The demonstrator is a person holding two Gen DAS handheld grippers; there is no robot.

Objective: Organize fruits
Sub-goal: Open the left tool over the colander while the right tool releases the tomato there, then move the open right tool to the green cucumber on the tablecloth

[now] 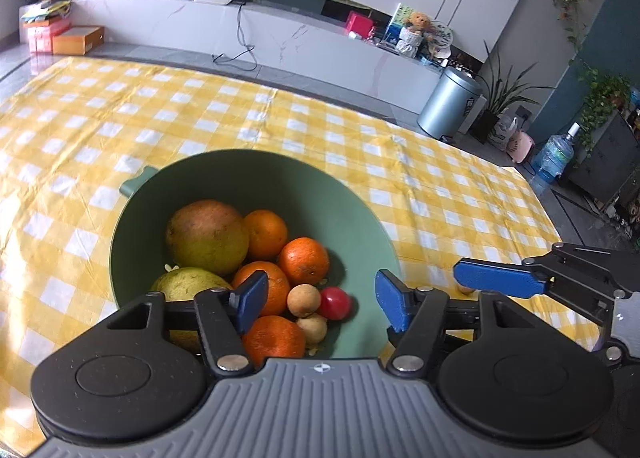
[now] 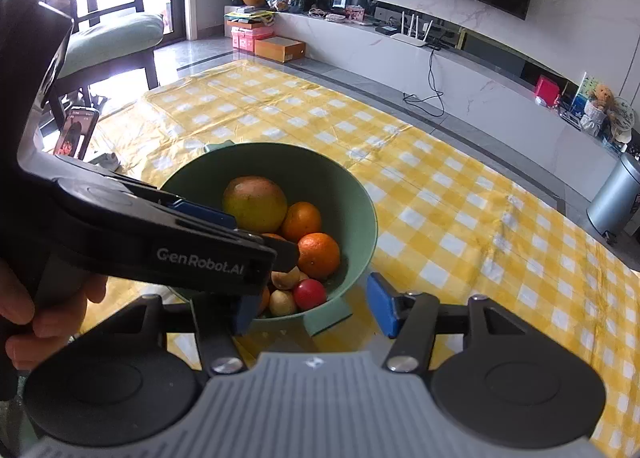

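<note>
A green bowl [image 1: 248, 155] stands on the yellow checked cloth. It holds a large yellow-brown fruit [image 1: 206, 236], a greenish pear [image 1: 188, 282], several oranges [image 1: 304, 260], small tan round fruits [image 1: 304, 300] and a red cherry tomato [image 1: 334, 302]. My left gripper [image 1: 320, 300] hangs open over the bowl's near side with nothing between its blue pads. In the right wrist view the bowl [image 2: 280, 145] lies ahead, partly hidden by the left gripper's fingers [image 2: 208, 213]. My right gripper [image 2: 312, 308] is open and empty above the bowl's near handle [image 2: 324, 322]. One of its fingers [image 1: 500, 280] shows right of the bowl.
The checked cloth [image 1: 160, 105] spreads wide around the bowl. A phone [image 2: 76, 131] stands propped at the cloth's left edge, with a chair [image 2: 108, 37] behind it. A hand [image 2: 24, 314] holds the left gripper. A white cabinet [image 1: 280, 29] and a metal bin [image 1: 450, 101] stand beyond.
</note>
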